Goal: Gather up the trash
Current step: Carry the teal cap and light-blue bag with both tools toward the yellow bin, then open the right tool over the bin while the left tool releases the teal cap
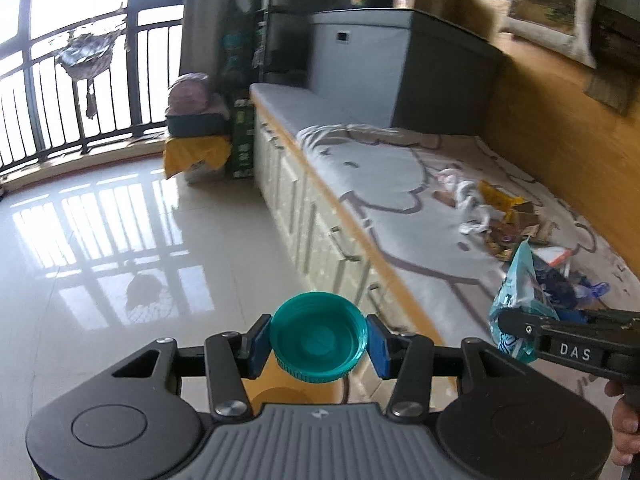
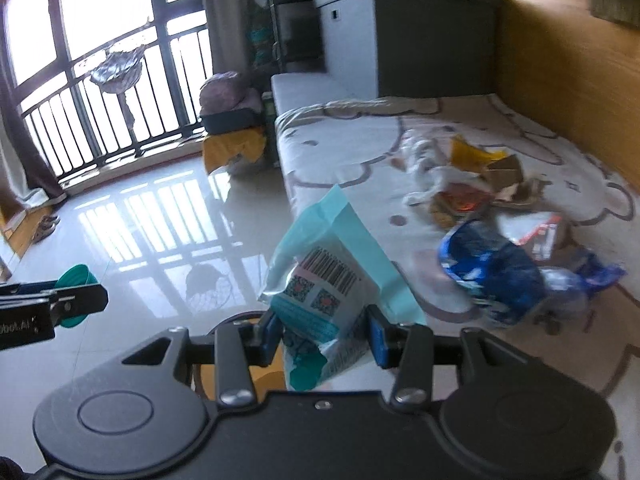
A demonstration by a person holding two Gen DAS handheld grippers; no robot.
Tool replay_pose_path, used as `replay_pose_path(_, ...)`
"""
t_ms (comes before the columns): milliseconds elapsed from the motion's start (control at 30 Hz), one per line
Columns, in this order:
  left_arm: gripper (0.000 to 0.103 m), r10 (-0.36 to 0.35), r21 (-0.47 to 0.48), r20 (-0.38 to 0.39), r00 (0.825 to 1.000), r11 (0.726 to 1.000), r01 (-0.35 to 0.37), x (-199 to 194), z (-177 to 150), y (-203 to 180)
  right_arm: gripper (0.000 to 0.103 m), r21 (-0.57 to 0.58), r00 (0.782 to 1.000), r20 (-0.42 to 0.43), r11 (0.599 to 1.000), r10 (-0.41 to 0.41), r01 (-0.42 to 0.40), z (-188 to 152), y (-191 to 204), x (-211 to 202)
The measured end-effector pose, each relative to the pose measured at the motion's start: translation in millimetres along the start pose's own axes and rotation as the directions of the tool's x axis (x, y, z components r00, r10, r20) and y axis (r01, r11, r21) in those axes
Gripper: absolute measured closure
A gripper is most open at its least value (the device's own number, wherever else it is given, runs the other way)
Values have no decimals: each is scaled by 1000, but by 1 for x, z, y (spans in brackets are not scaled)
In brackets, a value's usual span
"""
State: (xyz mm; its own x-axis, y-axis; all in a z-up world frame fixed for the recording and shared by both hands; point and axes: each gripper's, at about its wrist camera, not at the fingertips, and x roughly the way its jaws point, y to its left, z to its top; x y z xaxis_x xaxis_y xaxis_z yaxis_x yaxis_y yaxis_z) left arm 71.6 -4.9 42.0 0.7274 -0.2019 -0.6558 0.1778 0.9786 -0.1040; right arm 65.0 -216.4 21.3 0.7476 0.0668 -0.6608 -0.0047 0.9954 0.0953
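Above the bed's edge, both tools carry trash: left tool (image 1: 318, 340) clamps a round teal plastic cap (image 1: 318, 336), right tool (image 2: 322, 336) pinches a pale-teal barcoded wrapper (image 2: 324, 280). Next, probably, a bin; none shows.

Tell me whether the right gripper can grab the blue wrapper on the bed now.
Probably not: the right gripper is already shut on the teal packet. The blue wrapper lies uncovered ahead, but the jaws are occupied.

Teal screw cap (image 1: 318, 336) clamped open side up, pale teal barcode wrapper (image 2: 328, 280) pinched upright, mixed wrappers (image 2: 492, 232) heaped on bedspread.
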Motion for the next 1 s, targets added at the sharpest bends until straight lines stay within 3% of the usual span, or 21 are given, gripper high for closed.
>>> replay_pose_path(300,53,58,-63,-43,997,996,-61,17,-8,37,58,-43,997,-61,998,42,-45,7,29,41)
replay_pose_path(567,53,61,-120,-104,993,990,-73,61,-3,67,58,-49,986,-131,993,103,-111,19,52,96)
replay_pose_path(1000,53,45,-184,-224,974,979,-87,155,-19,104,58,-17,924,-344,983,167,-184,3,76,223)
